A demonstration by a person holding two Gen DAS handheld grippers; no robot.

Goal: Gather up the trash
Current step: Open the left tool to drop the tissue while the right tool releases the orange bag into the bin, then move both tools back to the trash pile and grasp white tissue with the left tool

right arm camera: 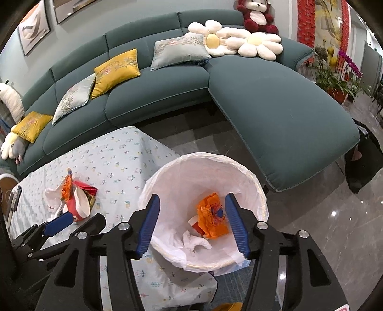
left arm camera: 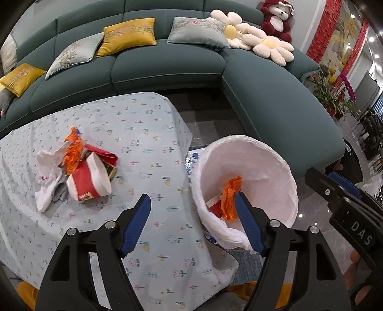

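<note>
A teal sectional sofa [right arm camera: 275, 114] fills the back of the room, with yellow and grey cushions, two white flower pillows [right arm camera: 239, 43] and a red plush bear [right arm camera: 256, 16] along its back. The low table [left arm camera: 148, 134] stands in front of the sofa, covered by a pale cloth printed with small flowers.

Just beside the table's right end stands the waste bin [right arm camera: 259, 191], lined with a white bag. Inside the bin lie a crumpled orange wrapper [right arm camera: 211, 219], a piece of red and white packaging under it, and a twisted white tissue [right arm camera: 197, 242] nearer the bin's front wall.

On the table, well apart from the bin toward the left, sits the remaining pile of trash [left arm camera: 79, 172]: a red and white paper cup [left arm camera: 88, 185] on its side, a red flat packet behind it, a second orange wrapper on top and crumpled white paper to the left of the cup.

The right gripper [right arm camera: 191, 220] hangs over the bin's mouth with its blue jaws apart and nothing between the pads; the orange wrapper in the bin lies below them, untouched. The left gripper [left arm camera: 194, 215] hovers over the table's right end next to the bin, jaws spread wide and empty, well short of the pile
</note>
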